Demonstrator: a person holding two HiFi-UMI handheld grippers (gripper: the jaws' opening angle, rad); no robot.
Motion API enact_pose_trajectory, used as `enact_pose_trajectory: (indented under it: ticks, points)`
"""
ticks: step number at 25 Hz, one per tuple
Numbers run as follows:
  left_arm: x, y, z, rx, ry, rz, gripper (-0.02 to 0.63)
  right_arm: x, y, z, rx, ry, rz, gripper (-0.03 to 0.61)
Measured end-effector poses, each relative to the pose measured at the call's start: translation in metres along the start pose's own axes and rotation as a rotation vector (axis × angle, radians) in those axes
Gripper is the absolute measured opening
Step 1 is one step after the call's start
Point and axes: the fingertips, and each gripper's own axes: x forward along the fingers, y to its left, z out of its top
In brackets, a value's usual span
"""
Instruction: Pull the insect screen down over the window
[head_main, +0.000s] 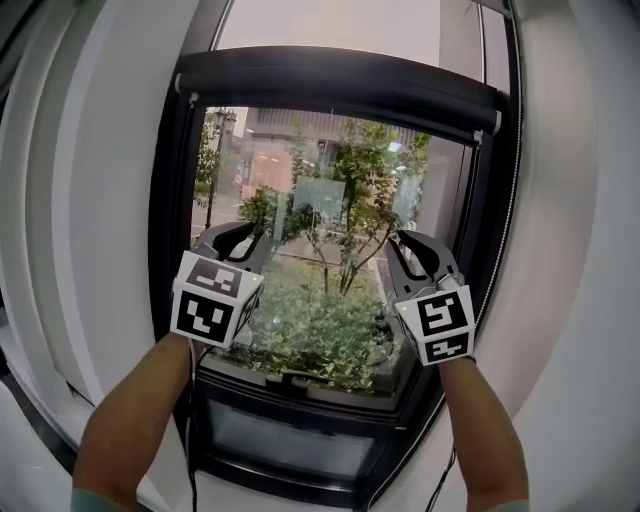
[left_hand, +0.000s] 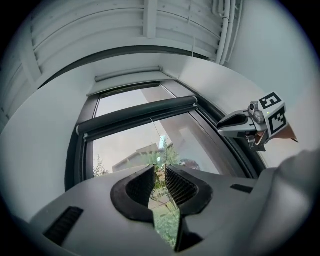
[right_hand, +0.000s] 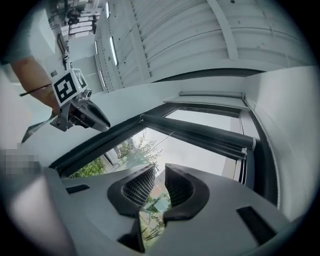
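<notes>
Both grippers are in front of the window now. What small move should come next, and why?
Probably raise both grippers up to the dark rolled-up screen bar at the top of the dark-framed window. The left gripper and right gripper are open and empty, below it, and the screen is not yet pulled down.

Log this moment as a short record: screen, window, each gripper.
Screen: not drawn down; only the black tubular roller cassette shows across the window top
Window: dark-framed glass pane, uncovered, green trees beyond
Left gripper: held up before the pane, jaws apart, nothing between them
Right gripper: held up before the pane, jaws apart, nothing between them
</notes>
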Motion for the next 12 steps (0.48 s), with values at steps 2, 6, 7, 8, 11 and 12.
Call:
enact_pose_trajectory:
  ticks: [2, 6, 7, 8, 11, 12]
  points:
    - [0.01, 0.018, 0.01, 0.019, -0.028, -0.003, 0.072, 0.014, -0.011, 0.008, -0.024, -0.005, -0.034, 0.049]
    - [0.032, 0.058, 0.026, 0.045, -0.072, -0.009, 0.103, 0.042, -0.038, 0.031, -0.11, 0.011, -0.124, 0.049]
    - [0.038, 0.067, 0.03, 0.045, -0.086, -0.01, 0.109, 0.049, -0.048, 0.037, -0.113, 0.006, -0.152, 0.049]
    - [0.043, 0.076, 0.033, 0.047, -0.097, -0.008, 0.112, 0.055, -0.058, 0.043, -0.111, 0.002, -0.177, 0.049]
    - [0.058, 0.094, 0.039, 0.072, -0.123, -0.009, 0.114, 0.077, -0.073, 0.053, -0.153, 0.014, -0.216, 0.049]
    - [0.063, 0.099, 0.04, 0.082, -0.132, -0.012, 0.114, 0.083, -0.075, 0.055, -0.181, 0.024, -0.218, 0.049]
